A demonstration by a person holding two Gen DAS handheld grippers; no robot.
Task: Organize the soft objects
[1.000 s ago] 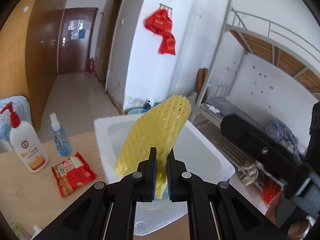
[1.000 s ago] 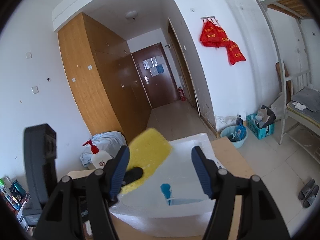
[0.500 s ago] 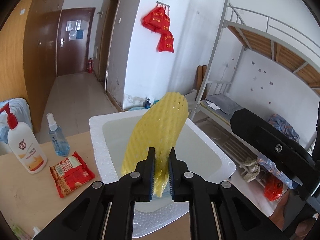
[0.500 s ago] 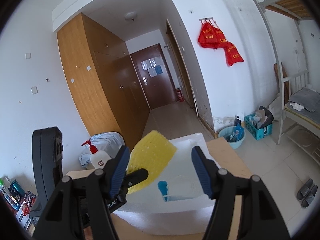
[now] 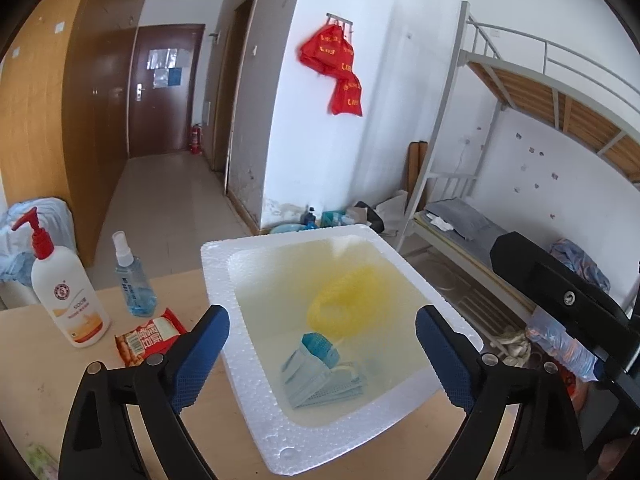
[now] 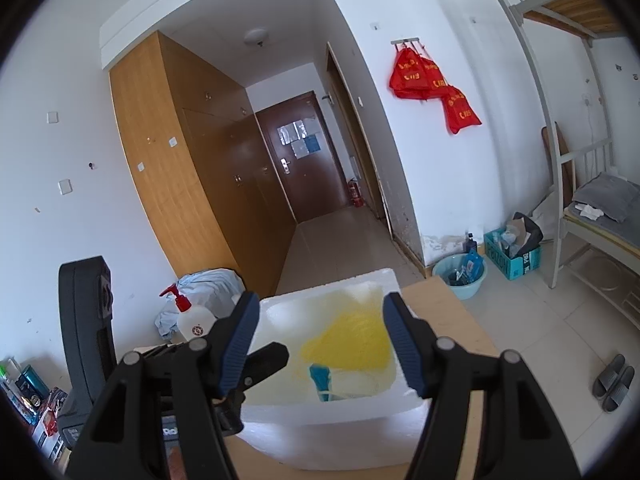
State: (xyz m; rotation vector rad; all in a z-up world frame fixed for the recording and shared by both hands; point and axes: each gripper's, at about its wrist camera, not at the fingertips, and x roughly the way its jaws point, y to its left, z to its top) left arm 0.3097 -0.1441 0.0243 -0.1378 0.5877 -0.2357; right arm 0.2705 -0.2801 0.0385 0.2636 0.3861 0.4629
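One foam box (image 5: 256, 392) stood on the worktop (image 5: 36, 392). Inside it lay one yellow net sleeve (image 5: 352, 304), blurred, and nearer the camera one blue mask (image 5: 320, 380) with a small blue net piece (image 5: 320, 346) on top. Left of the box stood one pump bottle (image 5: 68, 300), one spray bottle (image 5: 132, 280) and one snack packet (image 5: 150, 336). The left tongs (image 5: 322, 354) had just been opening; they gaped wide above the box, holding nothing. The right tongs (image 6: 320, 344) were partly open and empty, near the box.
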